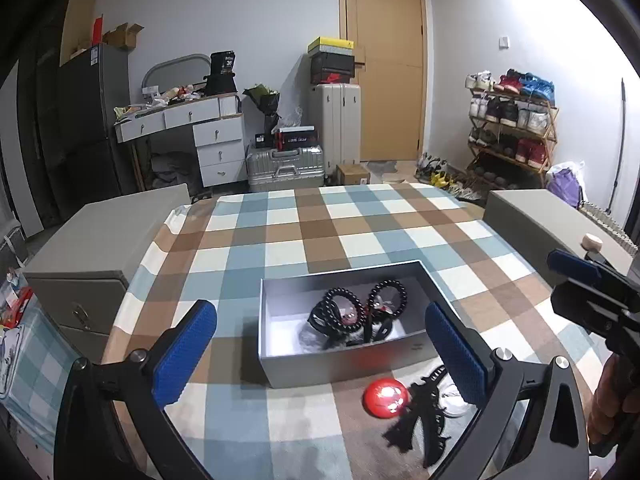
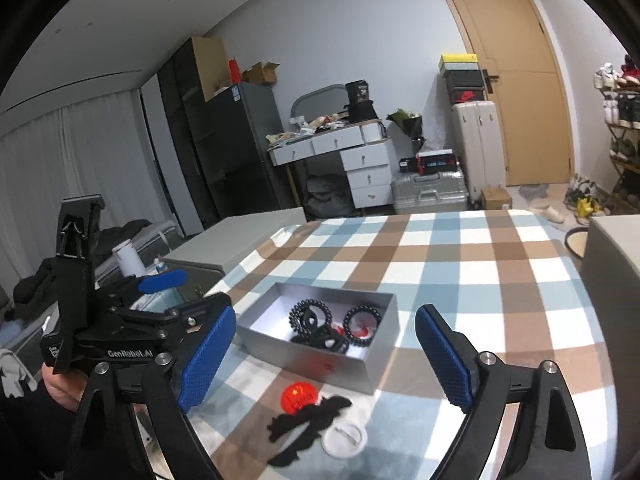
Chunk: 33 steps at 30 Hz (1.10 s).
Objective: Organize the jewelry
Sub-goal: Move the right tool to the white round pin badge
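An open silver box (image 1: 336,366) (image 2: 352,368) sits on the checked tablecloth and holds black bead bracelets (image 1: 346,306) (image 2: 310,314) and dark hair ties. In front of it lie a red round badge (image 1: 386,398) (image 2: 299,397), a black dragon-shaped ornament (image 1: 416,412) (image 2: 308,424) and a white round badge (image 2: 345,437). My left gripper (image 1: 320,356) is open and empty, above the table just before the box. My right gripper (image 2: 320,360) is open and empty, over the badges; it also shows at the right edge of the left wrist view (image 1: 592,292).
Grey cabinets (image 1: 100,240) (image 1: 548,220) flank the table (image 1: 280,224). Behind are a white desk (image 1: 192,128), suitcases (image 1: 286,166), a shoe rack (image 1: 512,128) and a wooden door (image 1: 384,60).
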Tool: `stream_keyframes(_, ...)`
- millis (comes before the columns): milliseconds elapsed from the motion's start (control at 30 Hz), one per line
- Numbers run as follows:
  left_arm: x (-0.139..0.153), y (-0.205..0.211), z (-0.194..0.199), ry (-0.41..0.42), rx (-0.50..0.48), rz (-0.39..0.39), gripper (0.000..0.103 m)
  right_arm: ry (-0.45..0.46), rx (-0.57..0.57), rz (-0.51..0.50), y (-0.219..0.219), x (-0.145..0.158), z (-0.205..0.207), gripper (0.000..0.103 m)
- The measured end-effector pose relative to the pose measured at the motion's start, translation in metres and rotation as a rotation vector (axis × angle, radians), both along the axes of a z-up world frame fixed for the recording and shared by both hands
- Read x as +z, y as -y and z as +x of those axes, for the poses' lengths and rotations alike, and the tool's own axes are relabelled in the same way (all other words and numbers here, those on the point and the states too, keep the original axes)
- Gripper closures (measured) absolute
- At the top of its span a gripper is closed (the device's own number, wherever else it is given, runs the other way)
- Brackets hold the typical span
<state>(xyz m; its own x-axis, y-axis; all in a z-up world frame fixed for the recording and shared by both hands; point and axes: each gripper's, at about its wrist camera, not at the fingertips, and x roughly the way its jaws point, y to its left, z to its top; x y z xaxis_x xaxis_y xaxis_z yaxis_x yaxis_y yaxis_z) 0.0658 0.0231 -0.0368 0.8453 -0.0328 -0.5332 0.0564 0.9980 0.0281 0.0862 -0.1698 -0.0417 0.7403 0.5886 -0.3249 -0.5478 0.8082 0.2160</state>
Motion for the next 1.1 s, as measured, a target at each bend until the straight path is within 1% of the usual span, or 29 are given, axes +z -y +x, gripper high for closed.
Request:
stream_keyframes(167,-0.009,0.004,-0.009,-0.008,-0.005,-0.002,0.001,-0.018,-0.010,-0.035,0.006,-0.013,-0.011,0.011)
stream_keyframes(300,-0.016,0.004,-0.016,-0.017,0.025,-0.010,0.001,-0.042,0.003,-0.061,0.007,-0.023,-0.018,0.011)
stream_keyframes(400,-0.023,0.004,-0.021,-0.025,0.054,-0.002,0.001,-0.082,0.018,-0.090,0.006,-0.035,-0.018,0.011)
stream_keyframes(467,-0.028,0.002,-0.022,-0.046,0.059,-0.022,0.001,-0.113,0.030,-0.117,0.004,-0.046,-0.019,0.011)
stream_keyframes(600,-0.037,0.000,-0.028,-0.065,0.076,-0.025,0.001,-0.140,0.028,-0.172,0.001,-0.063,-0.020,0.011)
stream_keyframes(733,-0.046,-0.008,-0.033,-0.099,0.094,-0.057,0.001,-0.178,0.035,-0.229,-0.003,-0.081,-0.018,0.013)
stream_keyframes(933,-0.057,-0.016,-0.036,-0.144,0.111,-0.090,0.001,-0.208,0.020,-0.263,-0.010,-0.095,-0.008,0.013)
stream_keyframes(1033,-0.060,-0.016,-0.038,-0.156,0.109,-0.087,0.001,-0.214,0.027,-0.300,-0.018,-0.100,-0.003,0.018)
stream_keyframes(1100,-0.061,-0.016,-0.039,-0.158,0.110,-0.087,0.001,-0.217,0.038,-0.326,-0.025,-0.101,0.000,0.024)
